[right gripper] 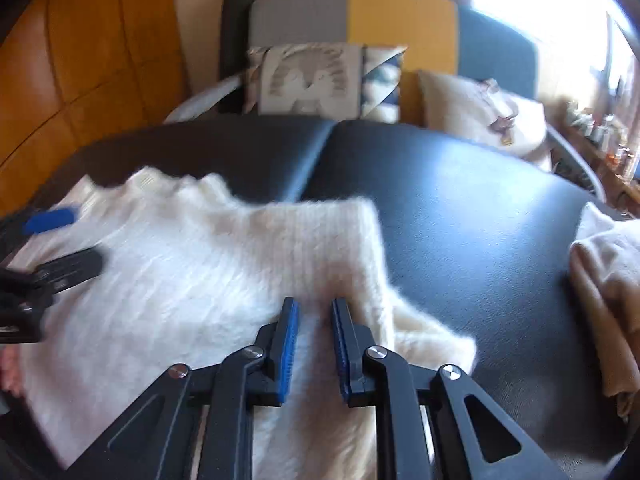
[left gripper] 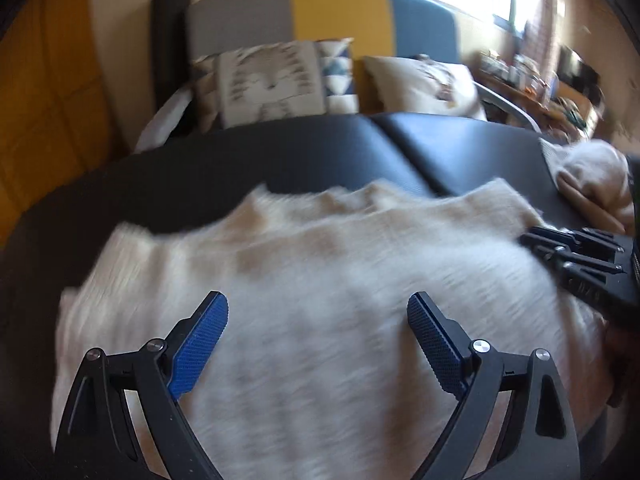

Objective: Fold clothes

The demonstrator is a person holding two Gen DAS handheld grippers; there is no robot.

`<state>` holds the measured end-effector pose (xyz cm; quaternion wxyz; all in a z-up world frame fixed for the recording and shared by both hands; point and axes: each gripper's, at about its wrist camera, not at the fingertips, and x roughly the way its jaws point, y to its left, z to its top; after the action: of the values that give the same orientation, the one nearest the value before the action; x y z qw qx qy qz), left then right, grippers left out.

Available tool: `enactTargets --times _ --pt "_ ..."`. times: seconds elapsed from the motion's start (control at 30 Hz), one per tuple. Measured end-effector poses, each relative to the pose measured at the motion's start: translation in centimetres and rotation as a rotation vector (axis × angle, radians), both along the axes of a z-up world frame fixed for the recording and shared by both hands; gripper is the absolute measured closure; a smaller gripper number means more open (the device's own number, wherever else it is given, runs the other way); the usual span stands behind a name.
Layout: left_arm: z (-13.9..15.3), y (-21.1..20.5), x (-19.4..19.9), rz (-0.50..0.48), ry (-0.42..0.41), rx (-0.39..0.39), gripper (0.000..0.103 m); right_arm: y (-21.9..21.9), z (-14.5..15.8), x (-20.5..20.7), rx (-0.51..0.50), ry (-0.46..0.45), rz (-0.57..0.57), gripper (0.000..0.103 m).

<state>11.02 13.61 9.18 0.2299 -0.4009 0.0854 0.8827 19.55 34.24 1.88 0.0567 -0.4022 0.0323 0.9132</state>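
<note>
My left gripper [left gripper: 318, 320] hangs wide open over the sweater [left gripper: 304, 280], holding nothing. My right gripper [right gripper: 314, 320] has its jaws narrowed with a small gap, no fabric visibly pinched. The sweater lies spread on the black table [right gripper: 460, 208]. I judge it soft, fluffy, light and floppy; best pinched at a hem or sleeve edge.

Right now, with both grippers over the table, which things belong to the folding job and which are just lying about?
Part of the job:
- white fuzzy sweater spread on the black table
- left gripper, jaws wide open above it
- right gripper, jaws narrowly apart, nothing pinched
- beige garment at the table's right edge, probably waiting or already done

Lying about:
- patterned cushions
- sofa
</note>
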Motion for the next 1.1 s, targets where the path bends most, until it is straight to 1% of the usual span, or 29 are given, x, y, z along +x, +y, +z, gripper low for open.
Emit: enactTargets --times 0.07,0.17,0.27,0.3,0.33,0.4,0.43,0.53,0.63,0.7,0.73,0.87,1.1 --pt "-0.7 -2.4 -0.2 0.056 -0.018 0.023 0.01 0.0 0.1 0.2 0.018 -0.006 -0.014 0.087" --pt "-1.3 -5.2 -0.5 0.127 -0.024 0.032 0.01 -0.6 0.8 0.5 0.055 -0.023 -0.025 0.086" --pt "-1.9 -6.1 -0.7 0.144 -0.035 0.038 0.009 -1.8 3.4 0.4 0.087 -0.016 -0.079 0.084" --pt "-2.0 -6.1 -0.7 0.143 -0.034 0.037 0.009 -2.5 4.3 0.4 0.09 0.003 -0.082 0.083" --pt "-2.1 -5.9 -0.7 0.143 -0.027 0.027 0.009 -3.3 5.2 0.5 0.073 0.039 -0.056 0.079" --pt "-2.1 -5.6 -0.6 0.143 -0.014 0.009 0.009 -5.3 6.5 0.5 0.009 0.099 0.025 0.078" --pt "-2.2 -5.4 -0.6 0.143 -0.008 0.001 0.009 -6.3 6.6 0.1 -0.023 0.113 0.071 0.078" --pt "-2.3 -5.6 -0.6 0.147 -0.012 0.003 0.009 -9.3 5.4 -1.8 -0.064 0.086 0.169 0.077" --pt "-2.2 -5.7 -0.5 0.148 -0.022 0.004 0.009 -10.9 3.2 -3.5 -0.05 0.029 0.191 0.077" --pt "-2.2 -5.7 -0.5 0.144 -0.022 -0.001 0.009 -11.3 1.6 -4.3 -0.001 -0.001 0.18 0.077" --pt "-2.2 -5.8 -0.5 0.142 -0.022 0.0 0.009 -11.3 1.0 -4.5 0.015 -0.003 0.174 0.075" --pt "-2.2 -5.9 -0.5 0.137 -0.026 0.009 0.009 -10.0 0.0 -4.9 -0.022 0.02 0.12 0.073" --pt "-2.0 -6.4 -0.3 0.125 -0.038 0.017 0.009 -10.3 -0.2 -5.0 0.015 0.032 0.116 0.072"
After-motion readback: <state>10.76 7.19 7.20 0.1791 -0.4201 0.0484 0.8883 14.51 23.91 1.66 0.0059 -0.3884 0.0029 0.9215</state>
